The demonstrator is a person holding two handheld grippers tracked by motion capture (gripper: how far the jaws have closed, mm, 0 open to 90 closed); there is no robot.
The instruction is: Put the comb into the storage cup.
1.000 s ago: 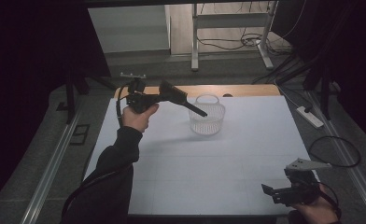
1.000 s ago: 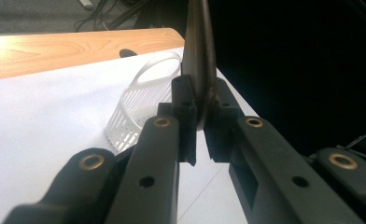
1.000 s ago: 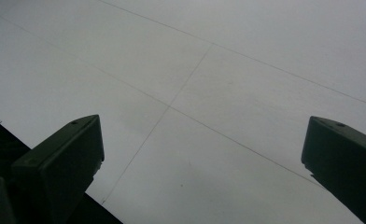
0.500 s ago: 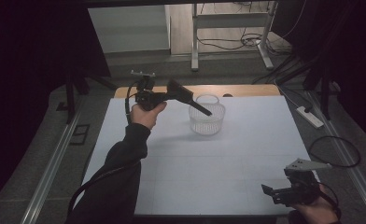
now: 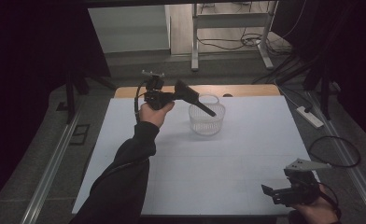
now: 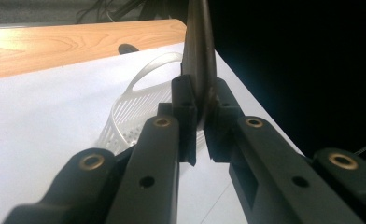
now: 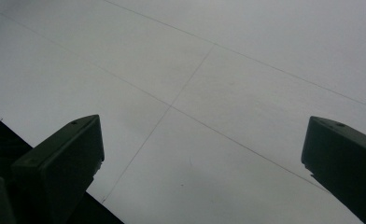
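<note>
The left gripper (image 5: 183, 93) is carrying a thin dark flat tool (image 5: 204, 108), its jaws clenched on one end while the other end is pointing down over the rim of the clear slotted basket (image 5: 207, 122). Compared with a second ago, the hand has been drifting right and slightly lower, so the tool's tip, which was hanging at the basket's left edge, is now sitting above its opening. In the left gripper view the tool (image 6: 199, 51) is standing edge-on between the two pads, with the basket (image 6: 139, 109) just beyond them. The basket itself is staying where it was, at the far middle of the white worktop (image 5: 228, 163). That shift suggests the tool is being lined up for dropping into the basket; release looks like the next step. The right gripper (image 5: 284, 193) is resting at the near right corner, unmoved, its jaws released and spread over bare worktop (image 7: 209, 93).
</note>
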